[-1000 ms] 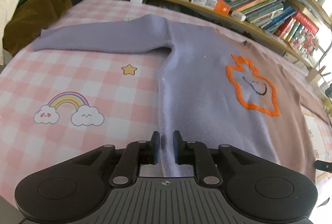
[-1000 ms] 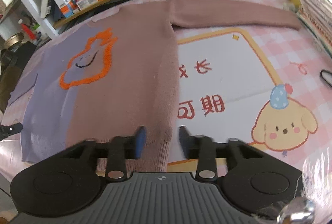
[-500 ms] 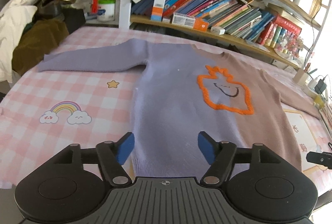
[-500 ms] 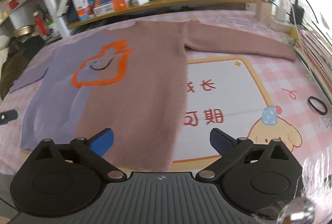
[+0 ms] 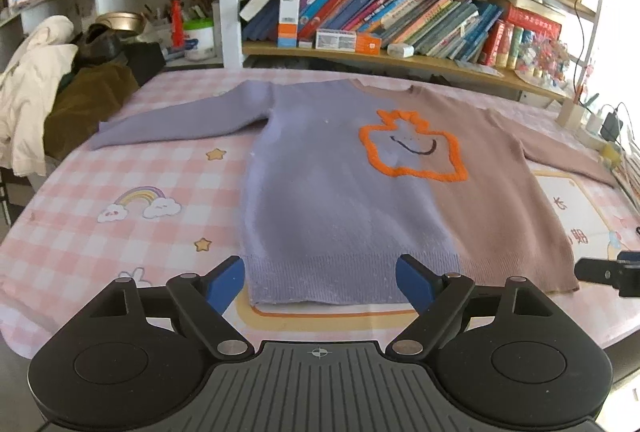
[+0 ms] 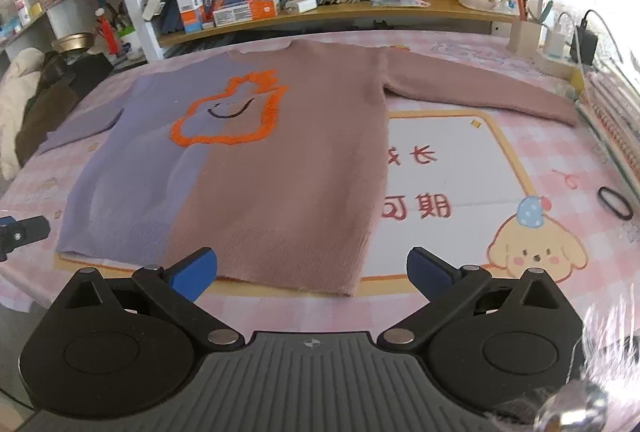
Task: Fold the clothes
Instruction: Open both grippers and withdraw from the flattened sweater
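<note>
Left wrist view, one sweater [image 5: 340,192] flat on table [image 5: 80,232], two sleeves spread, left gripper [image 5: 320,282] just opened wide near hem, empty, right gripper [image 6: 312,272] likewise.

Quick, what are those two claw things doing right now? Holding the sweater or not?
Left gripper: open, holding nothing; jaws just opened above the sweater hem.
Right gripper: open, holding nothing; jaws just opened too.

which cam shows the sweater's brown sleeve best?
Right wrist. The brown sleeve lies full length across the pink cloth, shoulder to cuff, unobstructed. In the left wrist view it sits at the far right edge, foreshortened and distorted, its cuff end hard to make out.
</note>
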